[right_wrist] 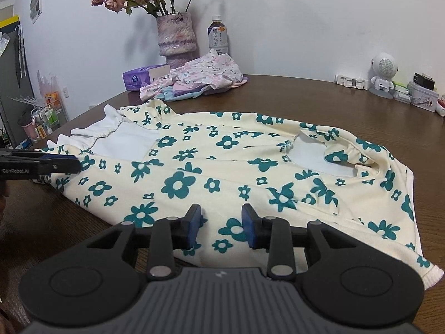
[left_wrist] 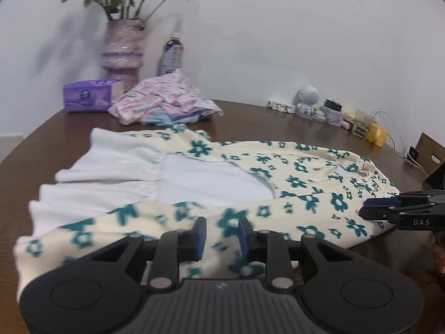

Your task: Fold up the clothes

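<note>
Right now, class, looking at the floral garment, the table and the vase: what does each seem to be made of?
Floral garment: soft matte knit, probably cotton; it drapes and gathers at the white frill.
Table: dark wood or wood veneer, glossy; grain and reflections show.
Vase: purple, rough mottled surface, perhaps ceramic or textured glass.

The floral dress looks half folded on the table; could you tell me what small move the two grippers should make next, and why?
Probably close both grippers on the near edge. The dress lies flat on the table, its near side already folded in. The left gripper and right gripper both stand open over that near edge with no cloth pinched, so neither can lift it yet.
</note>
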{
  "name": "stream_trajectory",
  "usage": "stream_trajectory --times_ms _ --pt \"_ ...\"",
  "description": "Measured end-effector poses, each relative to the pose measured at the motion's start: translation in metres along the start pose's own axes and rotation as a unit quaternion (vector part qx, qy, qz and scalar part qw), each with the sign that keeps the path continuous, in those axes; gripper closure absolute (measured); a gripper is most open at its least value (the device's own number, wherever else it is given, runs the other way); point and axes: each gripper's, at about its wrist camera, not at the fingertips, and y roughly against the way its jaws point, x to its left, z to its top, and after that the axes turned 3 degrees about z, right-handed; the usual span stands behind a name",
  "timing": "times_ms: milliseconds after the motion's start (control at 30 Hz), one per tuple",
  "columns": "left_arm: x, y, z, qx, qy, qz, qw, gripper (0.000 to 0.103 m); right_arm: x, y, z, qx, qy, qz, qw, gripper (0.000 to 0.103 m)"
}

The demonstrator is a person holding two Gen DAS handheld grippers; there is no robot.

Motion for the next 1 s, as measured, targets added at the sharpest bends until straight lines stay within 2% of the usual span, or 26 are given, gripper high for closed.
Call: stream_trajectory --times_ms 200,367,433,467,533,667,900,1000 --pt "0.036 0.013 -0.003 -0.003 0.03 0.053 0.9981 0.079 0.001 0.0 0.0 0.0 0.0 0.0 1.0 0.071" --pt "0.057 0.029 0.0 -0.019 0.048 0.092 0.9944 0.086 0.001 -0.001 0.0 0.0 -0.001 0.001 1.0 0.071" --pt "0.062 0.04 0.001 -0.03 0.052 0.097 0.9934 0.081 0.0 0.0 0.0 -0.001 -0.003 0.002 1.0 0.071" --pt "0.061 0.047 0.002 -0.036 0.048 0.093 0.9938 0.069 -0.001 0.0 0.0 -0.001 -0.003 0.003 1.0 0.071" --pt "0.055 0.06 0.001 -0.039 0.024 0.087 0.9952 0.054 0.0 0.0 0.0 -0.001 -0.003 0.003 1.0 0.07" --pt "0.046 0.065 -0.004 -0.015 -0.016 0.058 0.9981 0.054 0.0 0.0 0.0 -0.001 -0.003 0.003 1.0 0.07" --pt "0.033 0.05 -0.012 0.03 -0.074 0.042 0.9959 0.054 0.0 0.001 -0.001 -0.001 -0.002 0.001 1.0 0.07" --pt "0.029 0.044 -0.017 0.046 -0.112 0.06 0.9908 0.054 0.0 0.001 0.0 -0.001 -0.003 0.002 1.0 0.07"
